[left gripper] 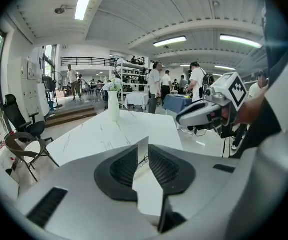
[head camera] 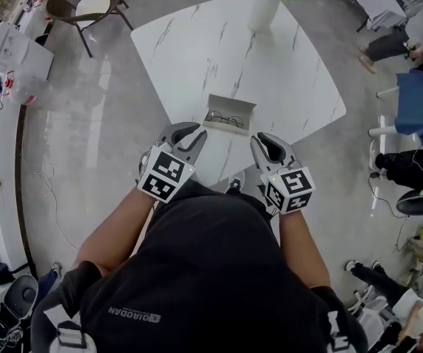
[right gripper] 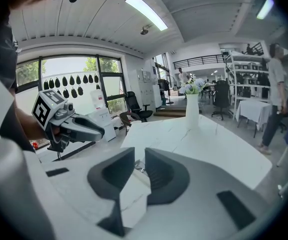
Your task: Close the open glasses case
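At the near edge of the white bench (head camera: 196,50), the glasses case (head camera: 229,112) lies open, glasses (head camera: 224,119) inside. Just short of it hover the left hand-held gripper (head camera: 195,134) and right hand-held gripper (head camera: 258,143), jaws narrowly apart, empty. Closing looks not yet begun.

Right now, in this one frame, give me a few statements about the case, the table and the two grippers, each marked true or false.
1. The glasses case lies open on the table. True.
2. The case is empty. False: a pair of glasses lies inside it.
3. The left gripper is clamped on the case lid. False: its fingers stand apart with nothing between them, short of the case.
4. A vase with flowers stands at the far end of the table. True.
5. The right gripper holds nothing. True.
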The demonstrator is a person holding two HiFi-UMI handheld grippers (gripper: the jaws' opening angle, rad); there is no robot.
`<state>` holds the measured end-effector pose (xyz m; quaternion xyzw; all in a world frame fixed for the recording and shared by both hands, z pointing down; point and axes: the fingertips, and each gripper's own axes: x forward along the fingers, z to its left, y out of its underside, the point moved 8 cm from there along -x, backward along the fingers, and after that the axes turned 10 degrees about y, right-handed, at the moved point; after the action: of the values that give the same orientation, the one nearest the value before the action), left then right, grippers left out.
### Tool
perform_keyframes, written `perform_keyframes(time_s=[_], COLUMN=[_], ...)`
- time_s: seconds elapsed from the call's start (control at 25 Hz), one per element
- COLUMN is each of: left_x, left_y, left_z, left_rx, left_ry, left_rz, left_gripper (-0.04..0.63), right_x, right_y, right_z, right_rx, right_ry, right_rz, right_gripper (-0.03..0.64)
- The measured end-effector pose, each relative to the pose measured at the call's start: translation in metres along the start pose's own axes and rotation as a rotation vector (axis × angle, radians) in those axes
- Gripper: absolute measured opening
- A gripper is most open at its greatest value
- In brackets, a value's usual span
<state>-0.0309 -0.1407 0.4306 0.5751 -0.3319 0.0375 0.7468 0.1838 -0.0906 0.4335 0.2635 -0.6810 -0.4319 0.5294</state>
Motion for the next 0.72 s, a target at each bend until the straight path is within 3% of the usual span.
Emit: perform_keyframes(time_s=[0.28, 0.72], left_x=[0.014, 0.059], left_y=[0.016, 0.081], left_z=[0.001, 0.024], left_rx=[0.013, -0.056], left_ry=[0.002, -0.033], left_rz=[0.070, 0.221], left_gripper=[0.074, 0.077], right_x=[0.007, 0.052], right_y=[0.007, 0.061], right_z=[-0.008, -0.040], right_rx=[0.010, -0.004], right_ry=[-0.013, 0.045], right_rz=[0.023, 0.174], right_gripper=[0.052, 0.052])
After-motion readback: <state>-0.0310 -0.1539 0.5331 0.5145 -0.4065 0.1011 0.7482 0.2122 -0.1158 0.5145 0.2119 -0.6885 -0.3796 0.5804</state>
